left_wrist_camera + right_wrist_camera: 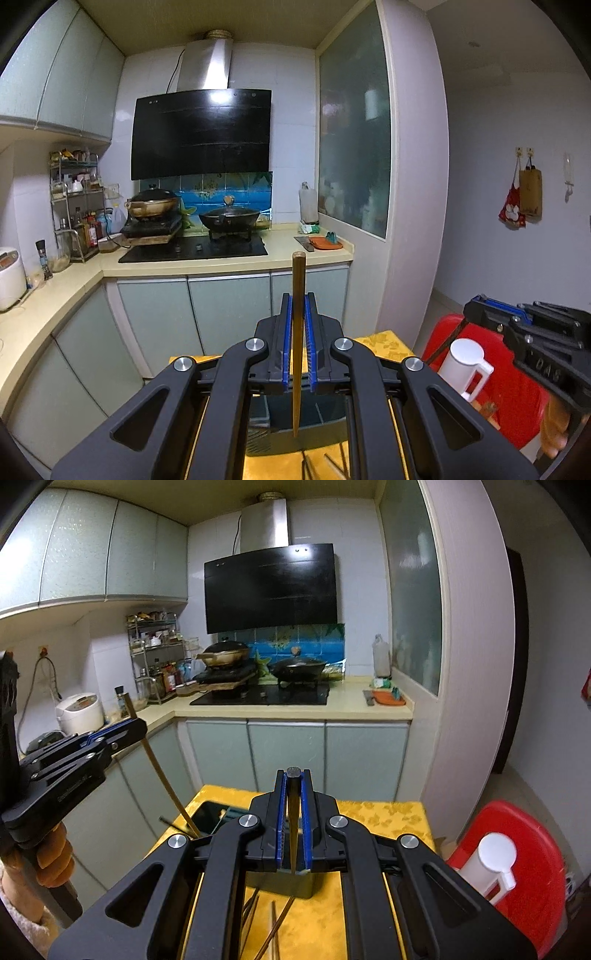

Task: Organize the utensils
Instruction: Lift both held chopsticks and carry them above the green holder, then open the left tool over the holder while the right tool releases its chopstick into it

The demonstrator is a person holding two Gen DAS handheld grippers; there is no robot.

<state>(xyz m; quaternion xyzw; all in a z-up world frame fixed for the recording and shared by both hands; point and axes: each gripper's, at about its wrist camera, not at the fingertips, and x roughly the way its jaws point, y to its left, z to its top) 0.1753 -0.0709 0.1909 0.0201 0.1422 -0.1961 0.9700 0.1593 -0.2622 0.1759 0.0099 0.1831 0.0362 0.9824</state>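
Note:
My left gripper (pixel 298 299) is shut on a light wooden chopstick (pixel 297 332), held upright with its tip hanging over a dark utensil holder (pixel 295 413) on the yellow table (pixel 384 343). My right gripper (pixel 294 775) is shut on a dark chopstick (pixel 293 812), also upright, its tip over the same holder (pixel 275 888). The left gripper (pixel 122 731) and its chopstick (pixel 162 775) show at the left of the right wrist view. The right gripper (pixel 476 306) shows at the right of the left wrist view. Several loose chopsticks (pixel 273 923) lie on the table before the holder.
A black phone (pixel 207 818) lies at the table's far left. A red stool (pixel 517 853) with a white jug (pixel 487 864) stands to the right. Beyond are the kitchen counter (pixel 295 710), stove with pans (pixel 295 668) and cabinet doors.

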